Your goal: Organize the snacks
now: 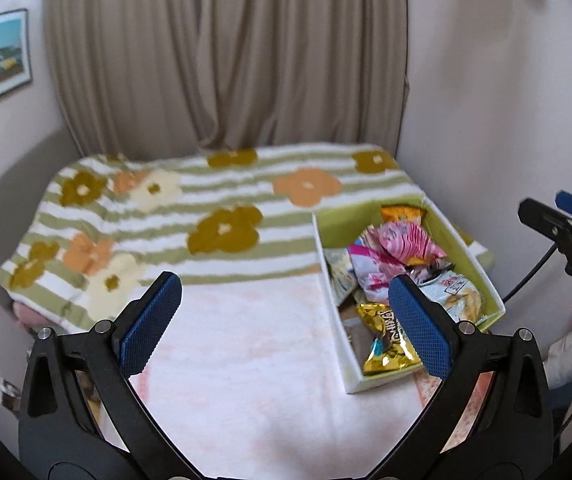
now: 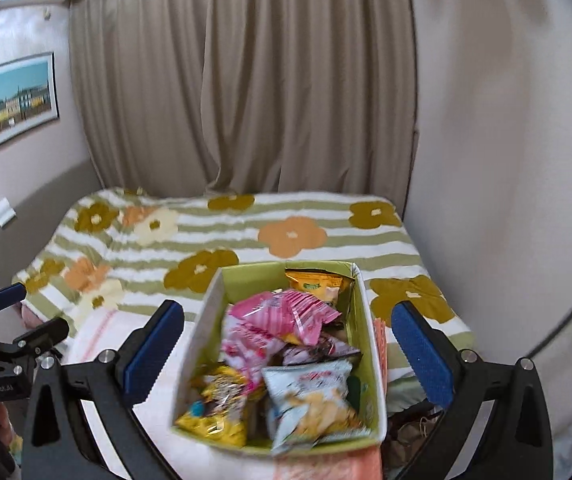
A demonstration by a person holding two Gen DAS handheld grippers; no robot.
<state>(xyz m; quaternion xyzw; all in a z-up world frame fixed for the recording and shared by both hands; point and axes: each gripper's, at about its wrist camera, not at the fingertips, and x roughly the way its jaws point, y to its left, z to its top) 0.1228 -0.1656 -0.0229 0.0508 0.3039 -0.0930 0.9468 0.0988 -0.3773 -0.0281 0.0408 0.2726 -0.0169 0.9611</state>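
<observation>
Soft, even daylight, slight motion blur throughout, strong fisheye bending with dark corner vignetting.

Pale towel [image 1: 245, 352] left of the box [image 1: 328, 280] lies bare, open room for a gripper. Box packed with snack packets [image 2: 286, 360], its walls blocking side entry. Flowered blanket [image 1: 205, 200] behind bare up to the curtain [image 1: 225, 60]; wall [image 2: 506, 160] close beside the blanket's right edge.
</observation>
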